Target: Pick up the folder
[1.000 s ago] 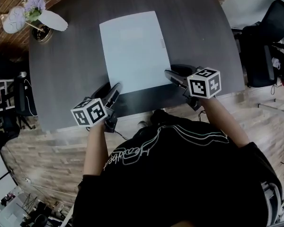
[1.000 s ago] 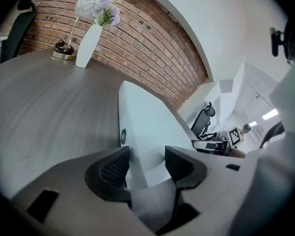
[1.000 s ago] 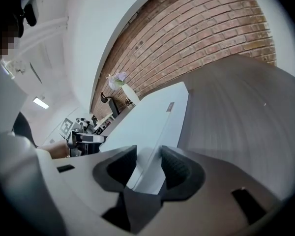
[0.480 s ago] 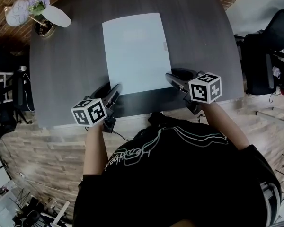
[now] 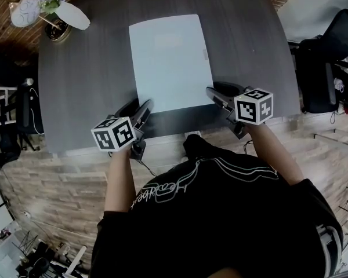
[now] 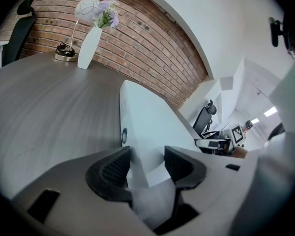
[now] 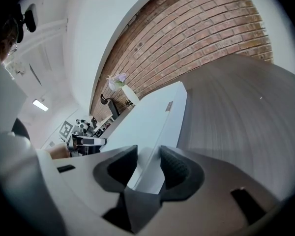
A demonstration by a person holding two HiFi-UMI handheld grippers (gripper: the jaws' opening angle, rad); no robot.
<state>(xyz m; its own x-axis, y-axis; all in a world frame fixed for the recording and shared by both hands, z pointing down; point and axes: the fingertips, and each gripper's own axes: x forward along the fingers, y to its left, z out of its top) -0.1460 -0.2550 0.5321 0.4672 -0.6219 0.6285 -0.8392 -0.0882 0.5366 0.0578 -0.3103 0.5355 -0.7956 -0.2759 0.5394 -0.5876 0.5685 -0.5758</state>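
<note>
A pale blue-white folder (image 5: 171,62) lies flat on the dark grey table (image 5: 87,86). My left gripper (image 5: 146,106) is at its near left corner and my right gripper (image 5: 211,92) at its near right corner. In the left gripper view the folder's corner (image 6: 147,122) sits between the ribbed pads of the left gripper (image 6: 146,159), and the pads press on it. In the right gripper view the folder's other corner (image 7: 152,117) is pinched the same way by the right gripper (image 7: 148,161). A small label (image 5: 204,54) marks the folder's right edge.
A white vase with lilac flowers (image 5: 69,15) and a small round stand stand at the table's far left corner. Black office chairs (image 5: 330,57) are to the right of the table. A brick wall (image 6: 152,43) runs behind the table.
Only the head camera has shifted slightly. Both grippers and the folder keep their places.
</note>
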